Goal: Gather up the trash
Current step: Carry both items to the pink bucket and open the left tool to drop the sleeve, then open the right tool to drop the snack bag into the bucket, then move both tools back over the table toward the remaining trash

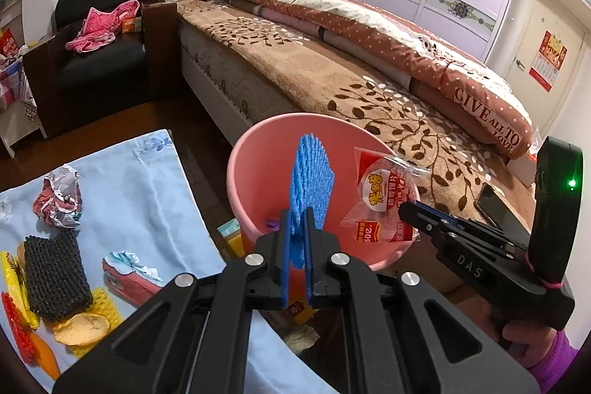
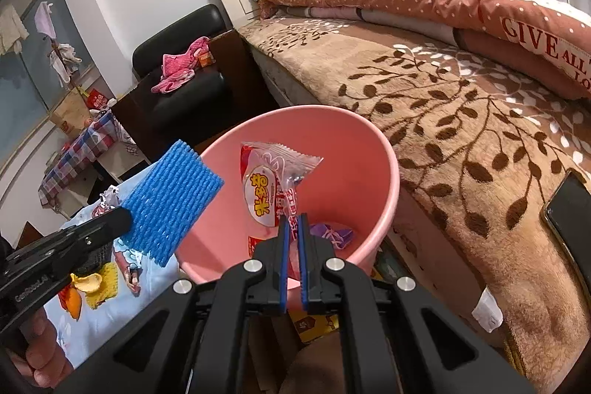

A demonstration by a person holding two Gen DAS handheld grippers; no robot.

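Blue foam netting stands upright, pinched between the fingers of the left gripper, over the near rim of the pink bucket. Beside it the right gripper has its fingers clamped on a clear snack wrapper hanging above the bucket's mouth; a purple scrap lies inside. Left of the bucket, a light blue cloth carries crumpled paper, a black scouring pad and peels. Beyond lies the bed.

Even indoor light, sharp focus, strong fisheye bending at edges.
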